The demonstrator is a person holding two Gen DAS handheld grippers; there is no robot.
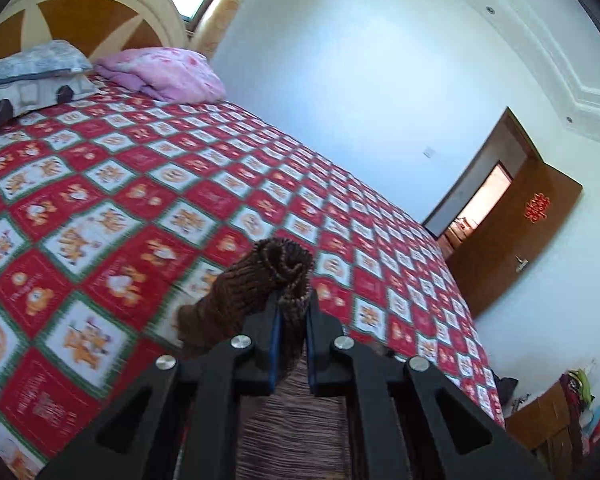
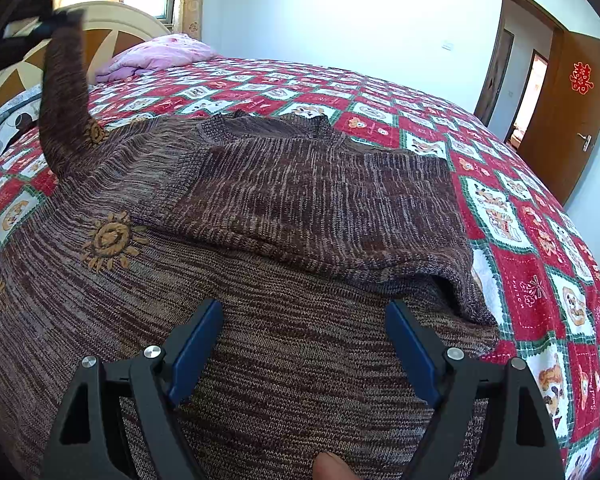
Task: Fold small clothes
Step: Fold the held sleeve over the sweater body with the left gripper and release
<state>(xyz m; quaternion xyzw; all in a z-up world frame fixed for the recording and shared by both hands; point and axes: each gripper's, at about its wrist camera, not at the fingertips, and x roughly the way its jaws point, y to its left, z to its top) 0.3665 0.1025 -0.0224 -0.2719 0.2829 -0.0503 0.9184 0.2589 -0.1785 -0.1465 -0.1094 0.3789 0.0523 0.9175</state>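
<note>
Left gripper (image 1: 292, 300) is clamped tight on the ribbed cuff of a sleeve (image 1: 260, 280), blue pads pinching the brown knit between them, the cuff bunched up just past the fingertips. In the right wrist view that same sleeve (image 2: 62, 92) stands lifted off the bed, rising toward the upper left corner where the left gripper (image 2: 44, 20) shows only as a dark blur.

Right gripper (image 2: 304, 320) hangs with its jaws spread wide, nothing between the blue pads, poised over the lower body of the brown marled knit sweater (image 2: 260, 240). A fingertip (image 2: 332, 466) peeks in at the bottom edge of that view.

The sweater lies spread flat on the bed, orange sun motifs (image 2: 110, 240) down its left side, its other sleeve (image 2: 320, 188) already folded across the chest. Beneath it runs the red, white and green chequered bedspread (image 2: 520, 240) with cartoon prints. Further out, a crumpled pink quilt (image 1: 164, 74) and a grey-blue pillow (image 1: 28, 68) sit by the cream and brown headboard (image 1: 92, 4). A brown wooden door (image 2: 568, 112) with a red paper decoration (image 2: 581, 77) stands open at right.
</note>
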